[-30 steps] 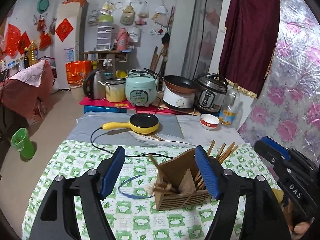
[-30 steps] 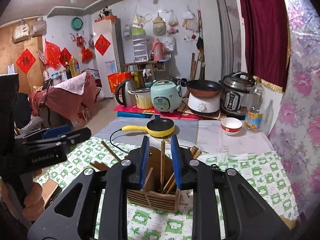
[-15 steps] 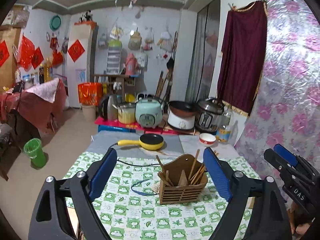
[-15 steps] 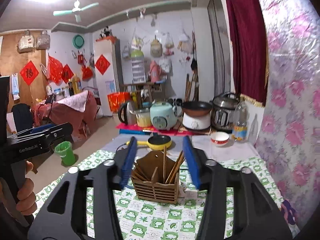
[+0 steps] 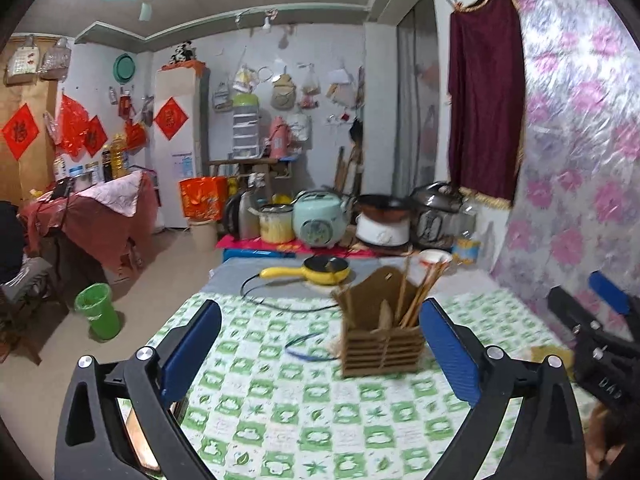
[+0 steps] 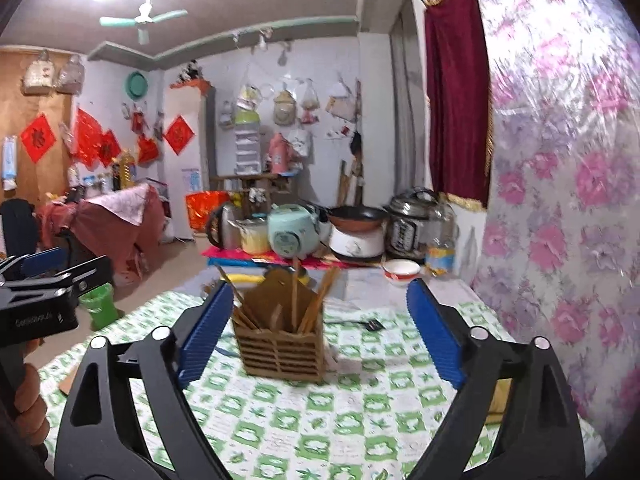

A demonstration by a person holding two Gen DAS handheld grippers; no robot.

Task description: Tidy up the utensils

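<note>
Standing on one checked tablecloth [image 5: 288, 412], one wooden holder [image 6: 280, 344] keeps several chopsticks [image 6: 295, 300]; both tools gape, empty.

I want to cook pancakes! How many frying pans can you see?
2. A yellow pan sits on the table behind the wooden holder; a dark pan rests on the white cooker farther back. Others may be hidden.

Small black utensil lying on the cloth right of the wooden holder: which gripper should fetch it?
Right, probably. The black utensil lies ahead inside the right gripper's open span, beside the wooden holder. The left gripper, also open, has no sight of it.
</note>
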